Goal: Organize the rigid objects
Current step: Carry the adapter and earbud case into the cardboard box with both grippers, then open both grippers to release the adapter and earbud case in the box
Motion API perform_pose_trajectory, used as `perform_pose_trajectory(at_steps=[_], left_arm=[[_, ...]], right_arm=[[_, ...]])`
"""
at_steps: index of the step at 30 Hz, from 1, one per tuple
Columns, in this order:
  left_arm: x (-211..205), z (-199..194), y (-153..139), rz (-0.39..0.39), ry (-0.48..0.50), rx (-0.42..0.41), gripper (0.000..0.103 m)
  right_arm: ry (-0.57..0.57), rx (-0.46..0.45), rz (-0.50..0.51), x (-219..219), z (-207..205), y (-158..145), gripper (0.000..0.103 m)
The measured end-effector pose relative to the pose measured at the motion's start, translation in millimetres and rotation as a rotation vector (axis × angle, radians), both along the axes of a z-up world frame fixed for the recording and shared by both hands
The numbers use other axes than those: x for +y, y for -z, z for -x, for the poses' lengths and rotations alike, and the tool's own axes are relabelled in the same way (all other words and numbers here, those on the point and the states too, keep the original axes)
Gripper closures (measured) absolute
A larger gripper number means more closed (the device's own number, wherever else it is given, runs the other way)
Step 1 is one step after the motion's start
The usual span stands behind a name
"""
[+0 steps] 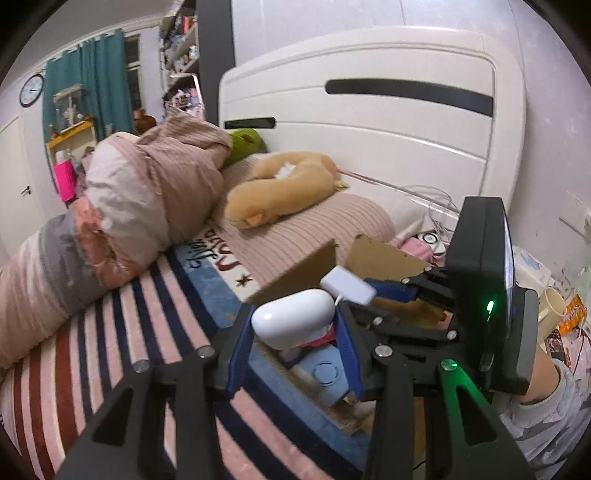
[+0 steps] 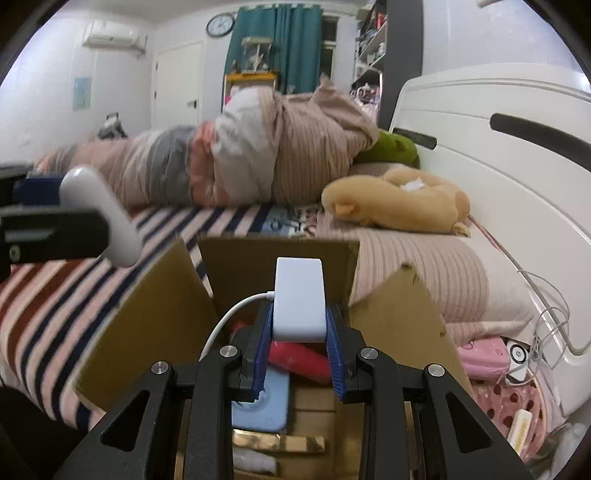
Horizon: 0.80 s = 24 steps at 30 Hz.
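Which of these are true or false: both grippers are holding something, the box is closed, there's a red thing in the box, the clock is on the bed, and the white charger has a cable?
1. Both grippers hold something. True: the left gripper clamps a rounded white case, the right gripper a white charger.
2. The cardboard box is closed. False: its flaps stand open.
3. A red item lies in the box. True.
4. The clock lies on the bed. False: it hangs on the wall.
5. The charger has a white cable attached. True.
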<state>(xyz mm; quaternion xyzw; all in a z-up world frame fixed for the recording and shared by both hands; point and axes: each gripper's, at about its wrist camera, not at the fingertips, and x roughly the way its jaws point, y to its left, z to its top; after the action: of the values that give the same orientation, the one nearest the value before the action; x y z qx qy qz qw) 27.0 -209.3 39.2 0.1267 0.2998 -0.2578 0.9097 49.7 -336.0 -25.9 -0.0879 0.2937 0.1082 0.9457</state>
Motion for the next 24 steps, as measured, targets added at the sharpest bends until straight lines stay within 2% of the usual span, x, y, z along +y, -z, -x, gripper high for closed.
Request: perform_pose_trajectory(at_steps=[4,7,13,19,24], left_arm=[[-14.9,-7.6,10.2,-0.018,0.023,0.028,0.063],[-21.1,-13.2,16.6,-0.025,0.032,0.042,0.063],[-28.8,-22.2,29.8,-0.051,0.058,0.083,0.063],[-49.1,-35.8,49.4,-0.085,0.114,0.169,0.063],[-62.4,-47.0,70.0,-0.144,0.117,0.207,0.063]], right_arm=[[-0.019,0.043,0.034,-5.4,-1.4,11.6,0.078],[-0.019,0.043,0.054,-10.2,1.3,16.9,0.075],[-0.014,0.040,0.024,-23.7,4.5,16.0,0.072],[-0.011,0.039,0.036,-30.8,8.1,15.3,0.068],[0.002,0.046,0.046,-35.2,11.5,16.7,0.066]])
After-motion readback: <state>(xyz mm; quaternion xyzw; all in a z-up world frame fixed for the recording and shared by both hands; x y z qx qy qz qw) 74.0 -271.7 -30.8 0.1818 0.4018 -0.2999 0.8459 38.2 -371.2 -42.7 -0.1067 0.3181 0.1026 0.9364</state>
